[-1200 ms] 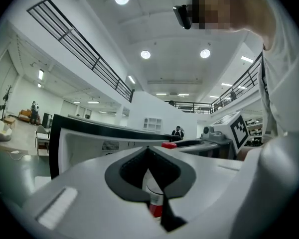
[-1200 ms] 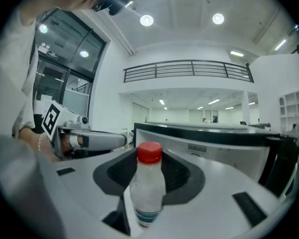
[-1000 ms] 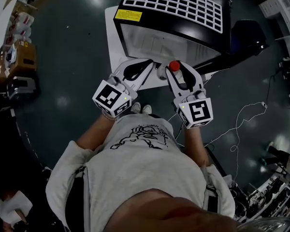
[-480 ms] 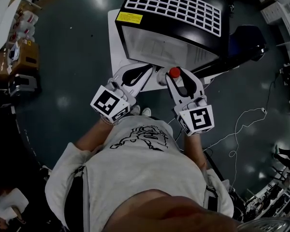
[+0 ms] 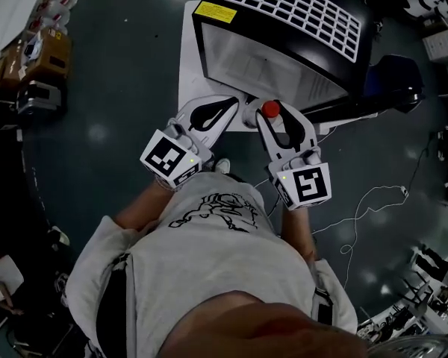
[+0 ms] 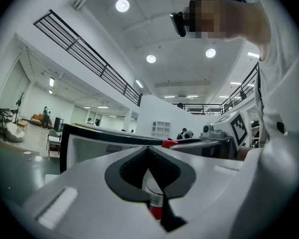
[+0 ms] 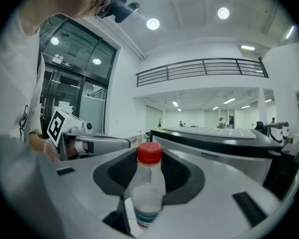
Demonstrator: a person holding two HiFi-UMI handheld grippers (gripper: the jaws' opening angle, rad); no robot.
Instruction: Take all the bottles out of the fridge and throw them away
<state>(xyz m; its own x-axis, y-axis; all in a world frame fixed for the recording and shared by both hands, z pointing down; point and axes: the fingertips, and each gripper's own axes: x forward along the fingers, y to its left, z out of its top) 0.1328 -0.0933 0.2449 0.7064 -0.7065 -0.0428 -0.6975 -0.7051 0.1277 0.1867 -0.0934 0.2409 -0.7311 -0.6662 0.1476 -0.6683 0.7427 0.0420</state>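
Currently I am gripping a red-capped bottle (image 7: 148,190) in my wide-set right gripper (image 5: 267,115) and a second bottle (image 6: 153,195) in my closed left gripper (image 5: 235,101). Next, leaving the upper-centre fridge (image 5: 284,47), I am locating a bin.

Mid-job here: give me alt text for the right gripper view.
A clear plastic bottle with a red cap stands upright, gripped by the right gripper. Behind it sits the black fridge with its white grid top; the left gripper shows at the left.
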